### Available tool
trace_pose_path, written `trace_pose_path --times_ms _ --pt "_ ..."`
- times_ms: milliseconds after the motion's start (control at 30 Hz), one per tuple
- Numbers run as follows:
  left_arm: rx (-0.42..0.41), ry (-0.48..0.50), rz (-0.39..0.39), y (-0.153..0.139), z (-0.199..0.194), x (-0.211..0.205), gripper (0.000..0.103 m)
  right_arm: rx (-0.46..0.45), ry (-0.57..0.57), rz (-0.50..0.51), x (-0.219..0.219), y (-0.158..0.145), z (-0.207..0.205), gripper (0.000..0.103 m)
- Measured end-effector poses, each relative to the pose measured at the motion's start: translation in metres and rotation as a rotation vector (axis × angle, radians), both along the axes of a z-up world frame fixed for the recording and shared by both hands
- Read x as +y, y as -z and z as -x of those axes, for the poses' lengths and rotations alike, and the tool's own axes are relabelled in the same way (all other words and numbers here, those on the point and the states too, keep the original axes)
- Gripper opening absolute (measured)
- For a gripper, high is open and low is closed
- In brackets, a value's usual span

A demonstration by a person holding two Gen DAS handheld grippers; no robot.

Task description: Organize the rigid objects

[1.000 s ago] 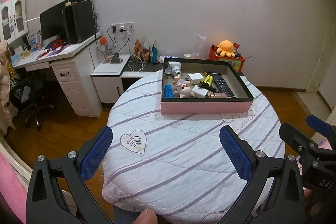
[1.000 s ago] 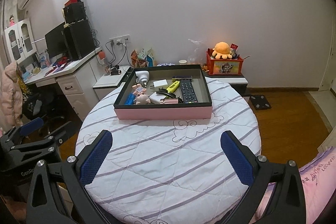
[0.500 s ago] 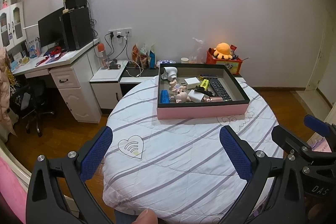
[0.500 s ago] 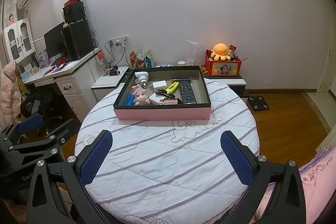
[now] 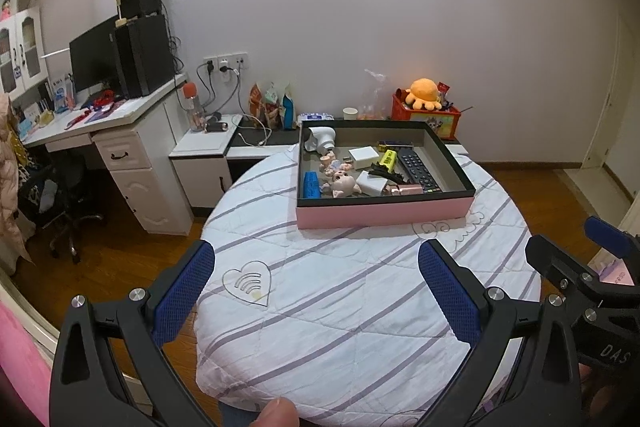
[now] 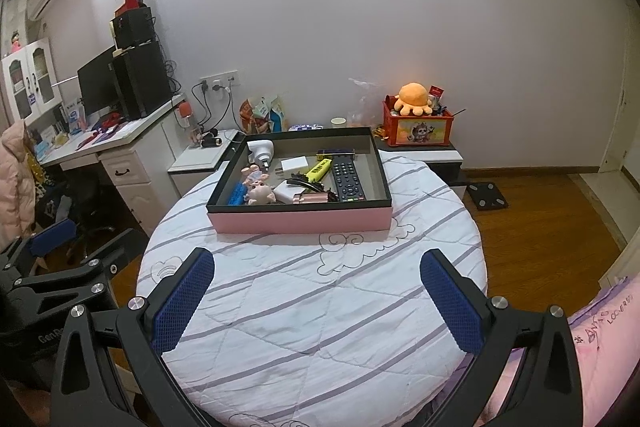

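Note:
A pink box (image 5: 384, 213) with a black rim sits on the far half of the round table (image 5: 340, 299); it also shows in the right wrist view (image 6: 300, 221). Inside lie a black remote (image 6: 347, 181), a yellow highlighter (image 6: 318, 170), white chargers (image 6: 294, 163), pig figures (image 6: 260, 193), a blue piece (image 6: 238, 194) and a white plug (image 6: 260, 149). My left gripper (image 5: 316, 291) is open and empty, above the table's near side. My right gripper (image 6: 316, 293) is open and empty, beside it to the right.
A white desk (image 5: 120, 143) with monitor and speakers stands at the left, with a low cabinet (image 5: 208, 147) behind the table. A red box with an orange plush (image 6: 416, 125) sits at the back right. A scale (image 6: 488, 196) lies on the wooden floor.
Both grippers have drawn back and risen slightly, so the table and box look a bit farther away. Both stay open and empty.

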State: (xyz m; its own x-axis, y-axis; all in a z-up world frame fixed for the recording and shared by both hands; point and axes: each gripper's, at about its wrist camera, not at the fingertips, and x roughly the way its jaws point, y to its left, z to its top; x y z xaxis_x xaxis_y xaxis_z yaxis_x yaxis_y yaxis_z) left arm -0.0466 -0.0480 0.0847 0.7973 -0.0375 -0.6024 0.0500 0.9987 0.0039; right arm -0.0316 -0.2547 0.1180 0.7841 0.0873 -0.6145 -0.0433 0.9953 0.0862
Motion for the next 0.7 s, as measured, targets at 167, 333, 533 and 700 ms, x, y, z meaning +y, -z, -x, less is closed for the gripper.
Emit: trace_pose_path --times_ms 167,333,533,700 --pt "0.013 0.010 -0.013 0.002 -0.003 -0.004 0.103 0.000 0.006 -0.002 -0.003 0.000 -0.001 0.103" --pt "0.044 0.039 0.010 0.005 -0.008 -0.006 0.103 0.000 0.006 -0.001 -0.003 0.000 -0.002 0.103" --pt "0.052 0.056 0.009 0.005 -0.010 -0.009 0.103 0.001 0.007 -0.001 -0.004 0.000 -0.002 0.103" --pt "0.055 0.059 0.001 0.005 -0.011 -0.011 0.103 0.004 0.012 -0.002 -0.006 0.002 -0.005 0.103"
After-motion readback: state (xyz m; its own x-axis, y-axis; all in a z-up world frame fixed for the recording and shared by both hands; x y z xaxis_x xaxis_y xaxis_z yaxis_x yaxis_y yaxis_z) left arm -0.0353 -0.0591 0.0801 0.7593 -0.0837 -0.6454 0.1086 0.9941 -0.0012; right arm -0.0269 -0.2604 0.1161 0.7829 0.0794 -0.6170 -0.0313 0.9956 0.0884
